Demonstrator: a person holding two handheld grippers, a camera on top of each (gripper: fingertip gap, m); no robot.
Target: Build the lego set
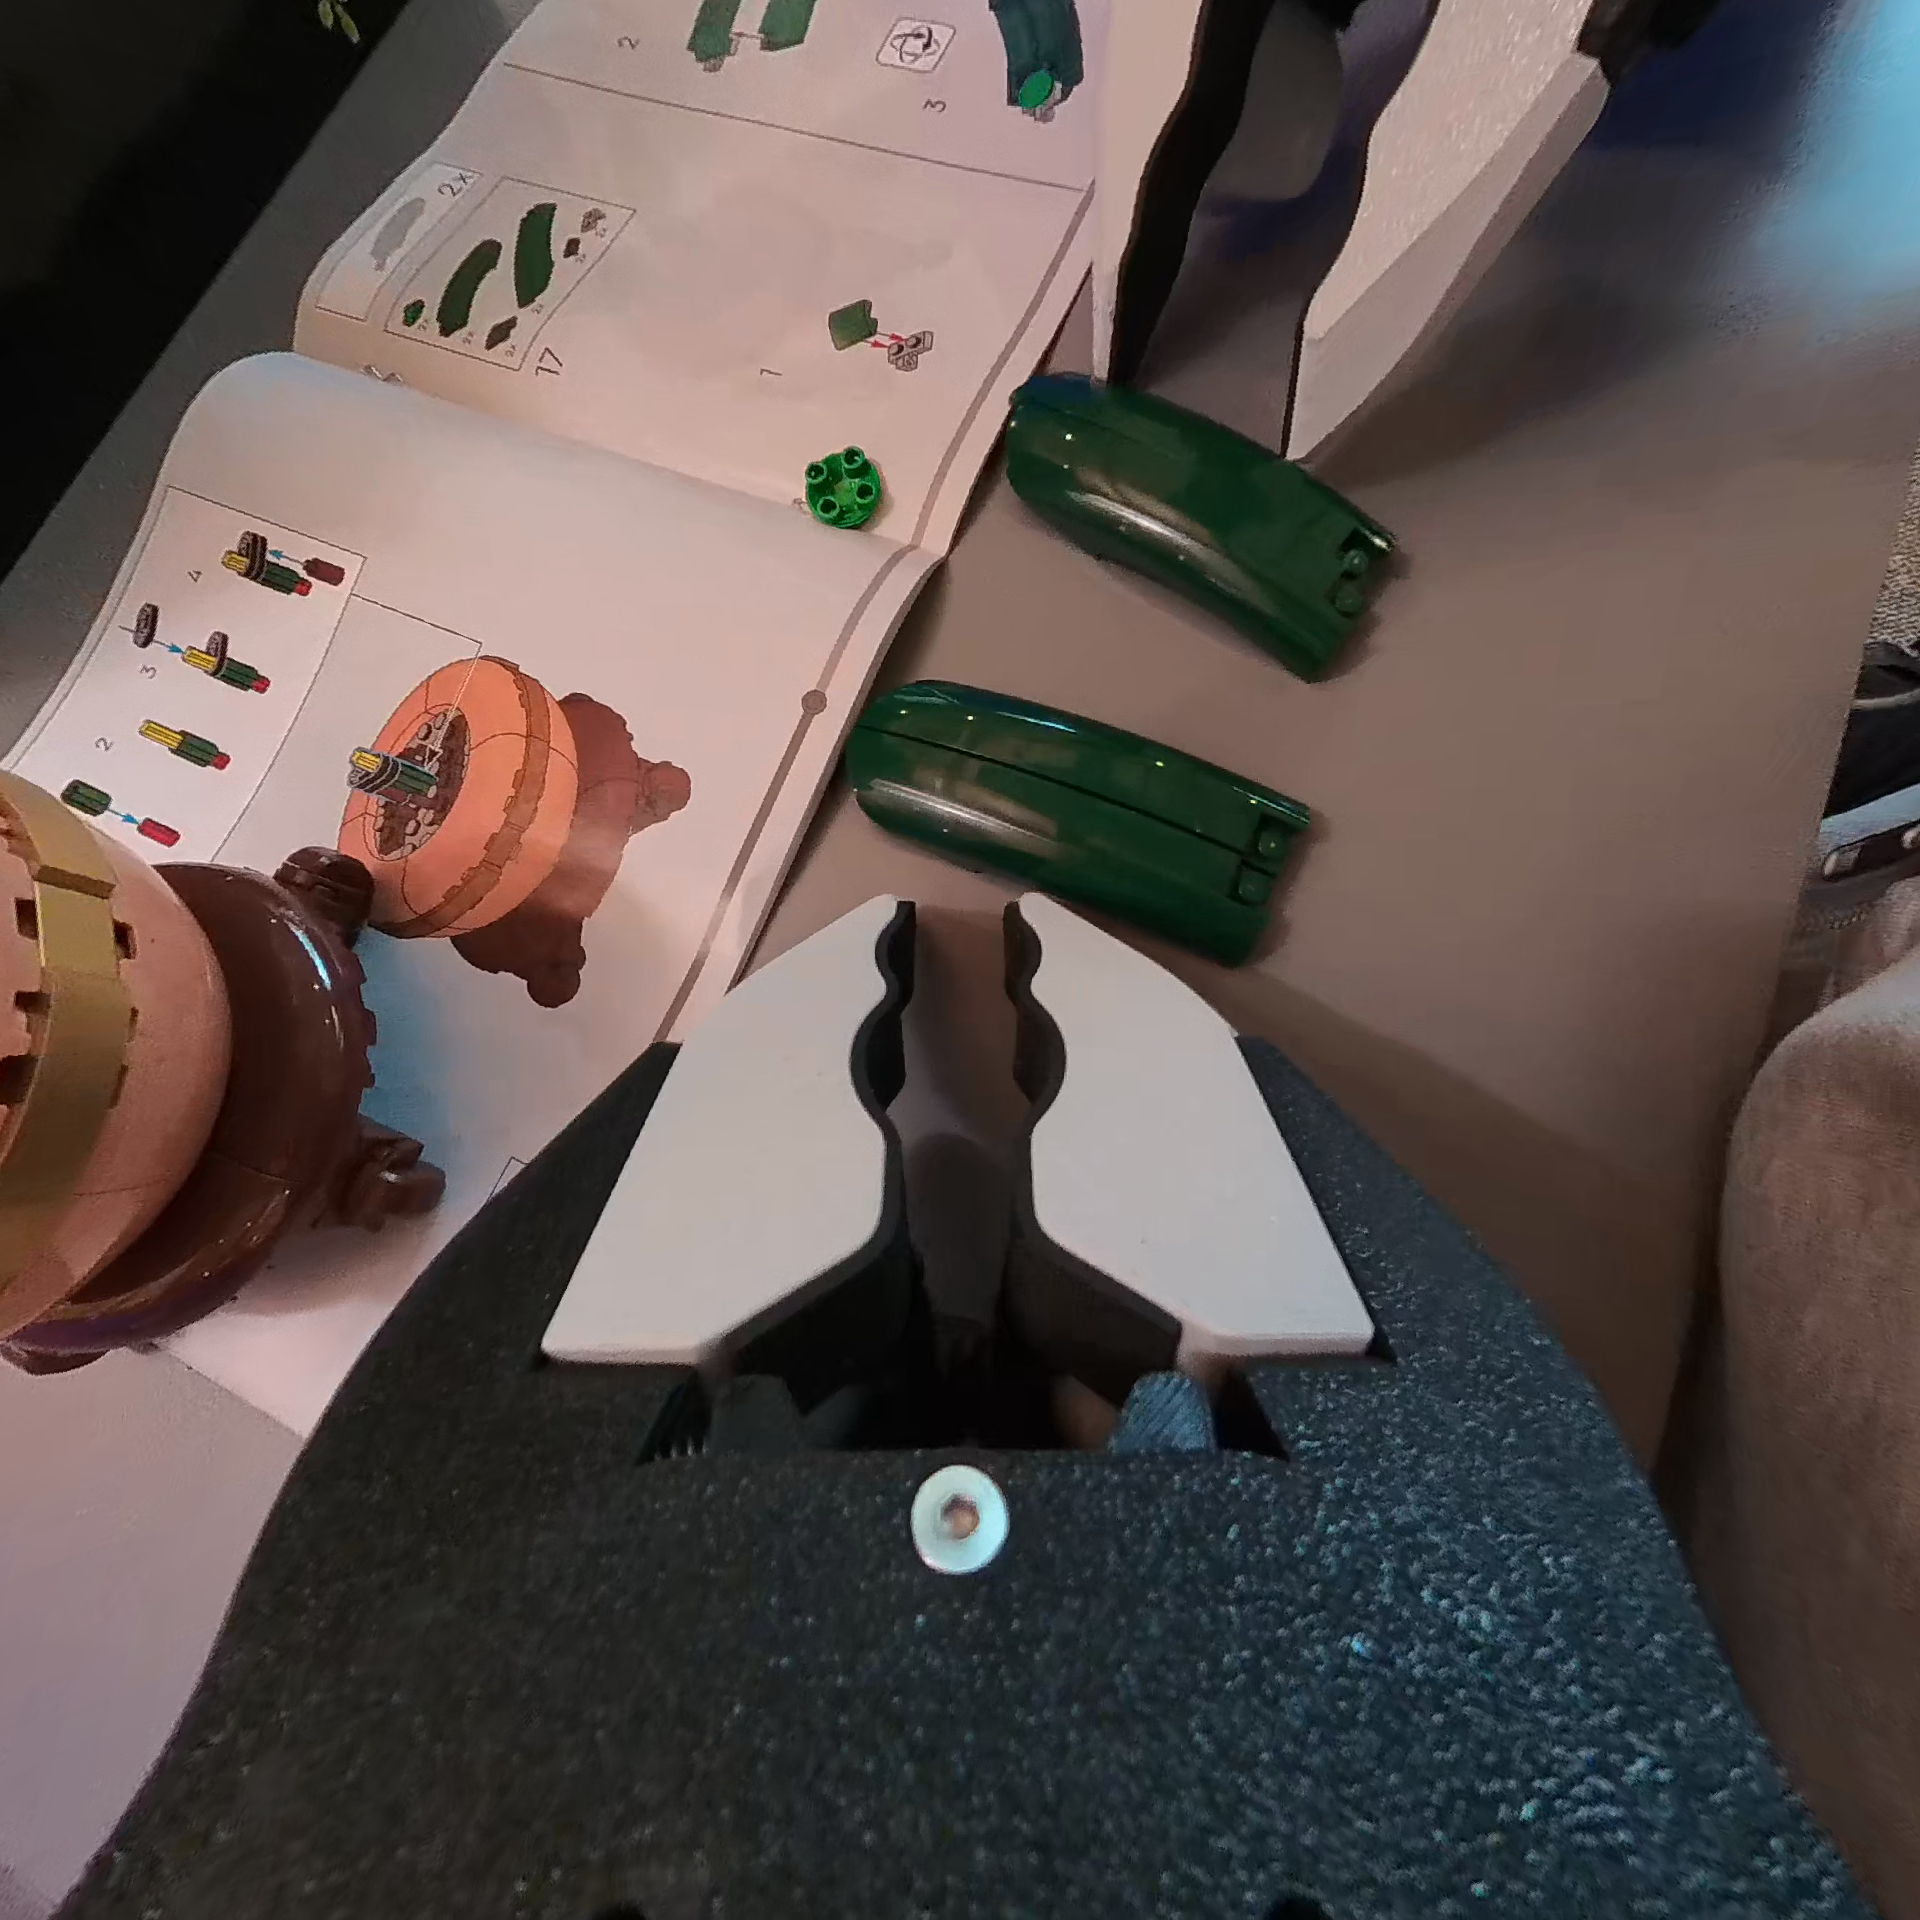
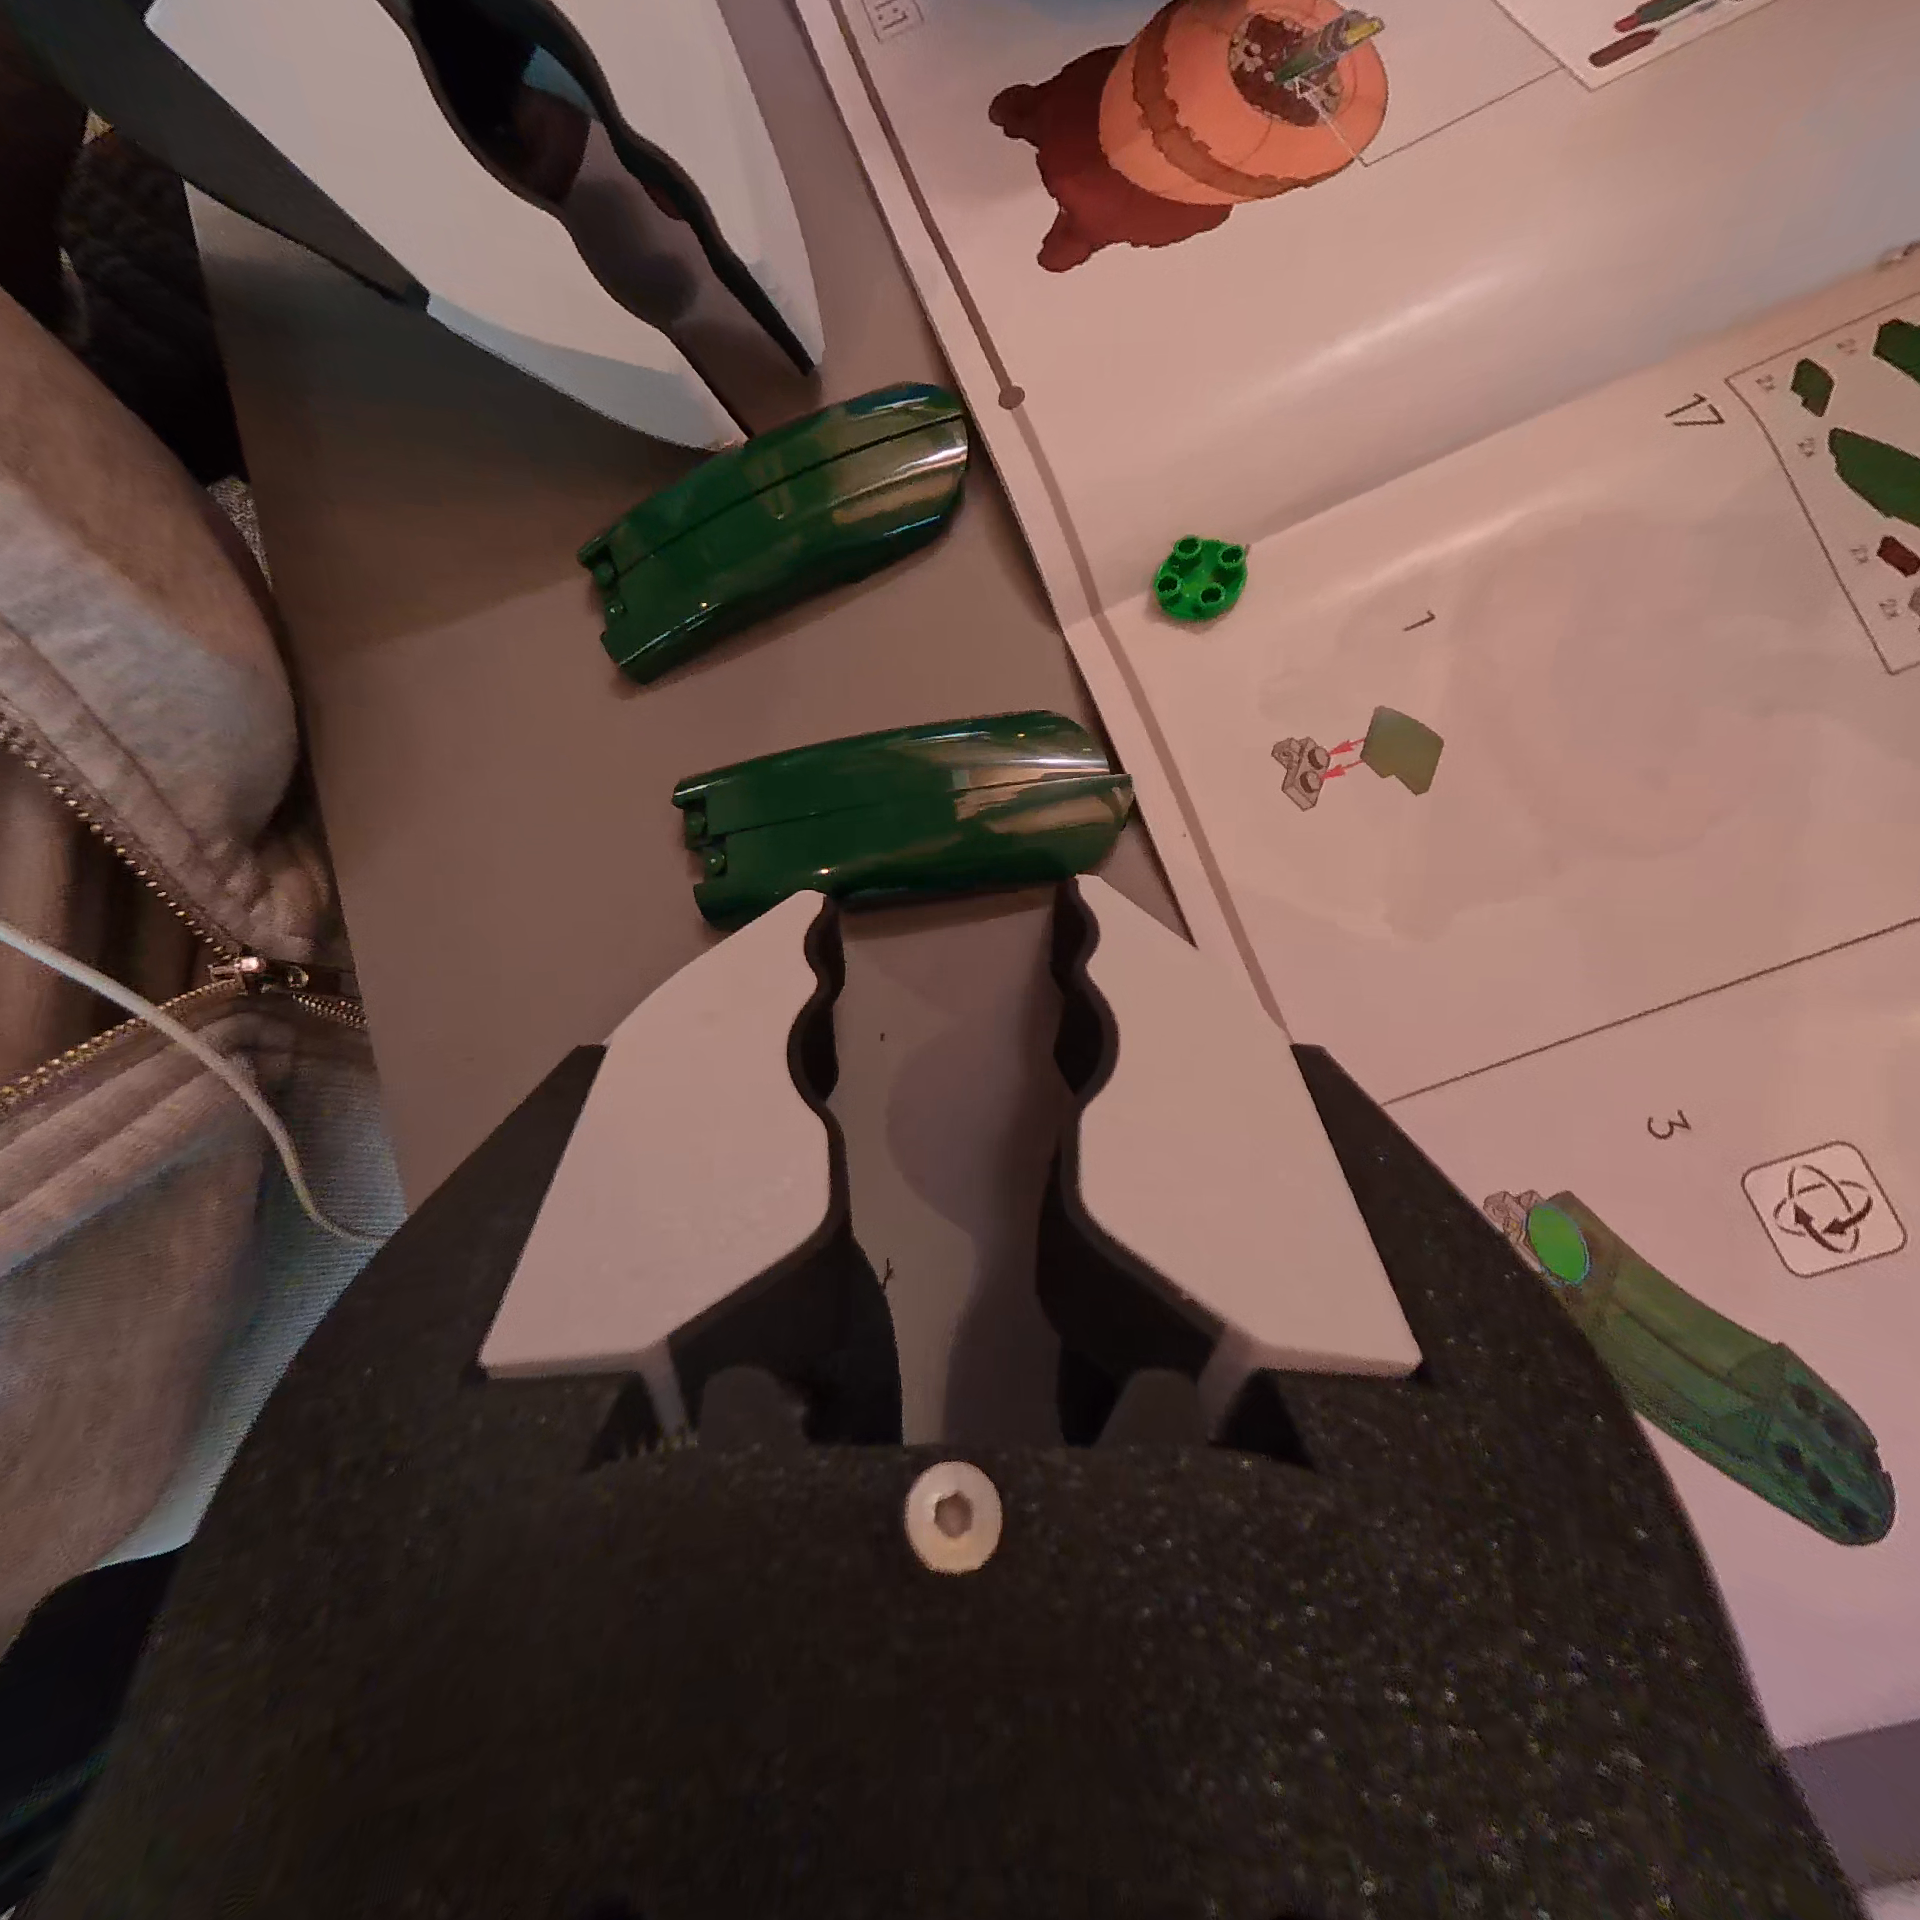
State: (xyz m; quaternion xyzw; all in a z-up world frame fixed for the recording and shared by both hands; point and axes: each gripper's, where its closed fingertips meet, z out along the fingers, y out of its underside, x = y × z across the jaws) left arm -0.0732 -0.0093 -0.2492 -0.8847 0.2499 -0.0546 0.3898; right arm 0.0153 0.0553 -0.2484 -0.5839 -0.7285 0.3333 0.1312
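Two dark green curved leaf pieces lie on the grey table (image 1: pixel 1507 831), beside an open instruction booklet (image 1: pixel 582 540). My left gripper (image 1: pixel 958 920) is slightly open and empty, its tips just short of the near leaf (image 1: pixel 1070 821). My right gripper (image 2: pixel 945 914) is open and empty, its tips at the edge of the other leaf (image 2: pixel 904 810). That leaf (image 1: pixel 1195 520) and the right gripper (image 1: pixel 1210 416) also show in the left wrist view. A small bright green round plate (image 1: pixel 844 490) (image 2: pixel 1200 584) lies on the booklet. The left gripper (image 2: pixel 764 405) shows by the far leaf (image 2: pixel 779 530).
A built brown and tan pot model (image 1: pixel 156 1091) with a gold band stands on the booklet at the left. A grey zipped hoodie (image 2: pixel 135 727) and a white cable (image 2: pixel 249 1091) lie past the table edge. Beige fabric (image 1: pixel 1829 1351) lies on the right. The grippers' ends are close to 12 cm from one another. It is some 6 cm from my right tips to the small bright green round plate (image 2: pixel 1200 584). It is also in sight in the left wrist view (image 1: pixel 848 469).
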